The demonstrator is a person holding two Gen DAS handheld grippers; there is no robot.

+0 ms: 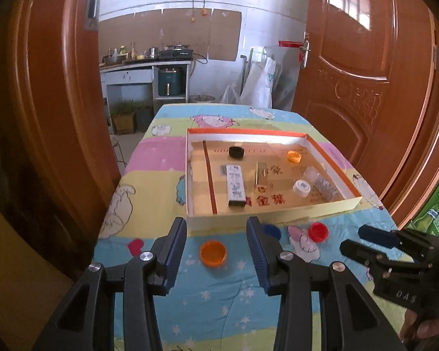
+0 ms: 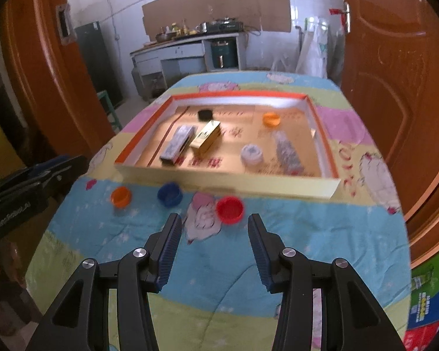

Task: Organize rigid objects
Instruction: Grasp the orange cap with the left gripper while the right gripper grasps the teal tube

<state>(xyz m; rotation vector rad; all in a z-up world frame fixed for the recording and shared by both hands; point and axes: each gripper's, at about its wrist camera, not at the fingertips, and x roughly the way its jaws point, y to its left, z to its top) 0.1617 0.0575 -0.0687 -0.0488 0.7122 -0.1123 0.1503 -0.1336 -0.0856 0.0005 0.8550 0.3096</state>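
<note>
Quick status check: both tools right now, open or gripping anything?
Left tool: open, empty, orange cap on the cloth between its fingers, not gripped.
Right tool: open, empty, red cap just ahead.

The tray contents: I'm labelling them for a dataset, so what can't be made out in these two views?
- White cap, clear bottle: right wrist view, motion blur smears detail.
- Print on the remote-like bar: left wrist view, too small to read.
- Blue cap: left wrist view, partly behind a left gripper finger.
</note>
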